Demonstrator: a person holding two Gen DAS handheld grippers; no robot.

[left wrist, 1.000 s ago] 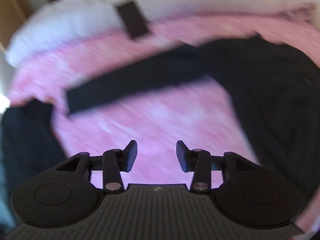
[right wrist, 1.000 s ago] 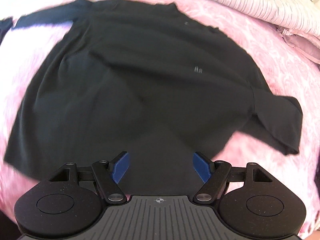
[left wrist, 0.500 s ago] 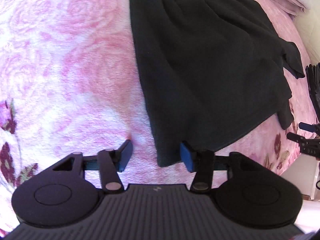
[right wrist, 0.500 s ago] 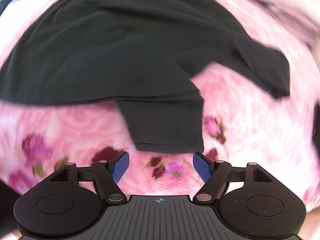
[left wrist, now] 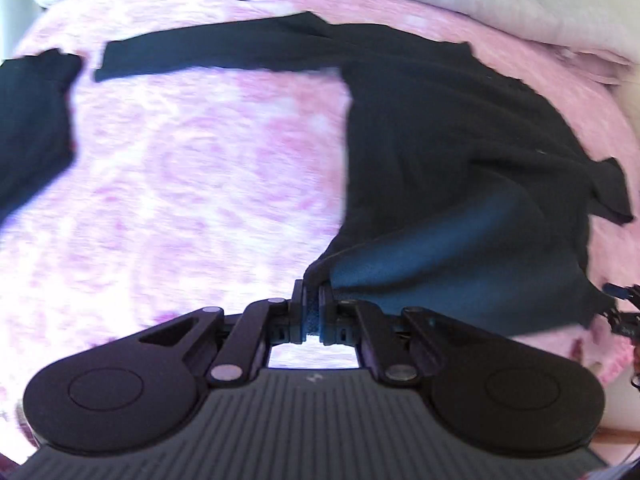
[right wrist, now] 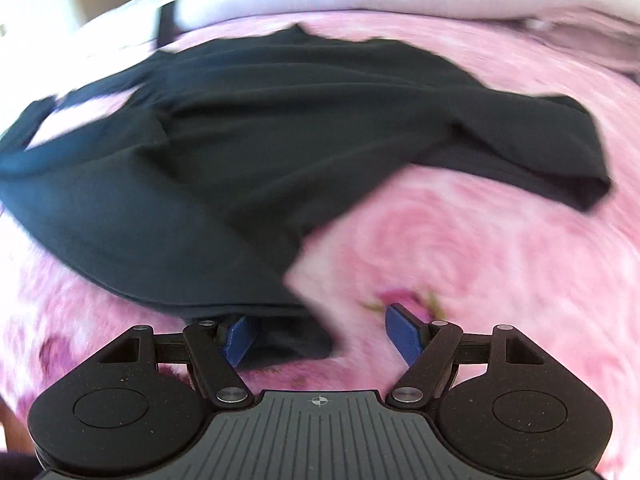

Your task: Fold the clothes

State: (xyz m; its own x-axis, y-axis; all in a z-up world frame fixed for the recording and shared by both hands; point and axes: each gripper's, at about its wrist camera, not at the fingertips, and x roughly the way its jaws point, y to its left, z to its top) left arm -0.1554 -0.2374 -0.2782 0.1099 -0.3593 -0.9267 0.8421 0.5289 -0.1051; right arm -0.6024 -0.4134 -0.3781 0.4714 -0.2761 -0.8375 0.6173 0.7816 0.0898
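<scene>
I hold the left gripper pinched on the near hem corner of the black shirt, which lies spread on the pink blanket toward the bed's right side. The right gripper has its 2 fingers spread, the other hem corner lying between them. I judge a clean fold needs both corners gripped, lifted level and carried toward the collar without dragging.

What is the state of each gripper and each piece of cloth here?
left hand-held gripper: shut on the black shirt's hem corner
right hand-held gripper: open, the hem lies between its fingers
black shirt: spread on the pink blanket, rumpled, unfolded
second dark garment: lying apart, on the blanket
</scene>
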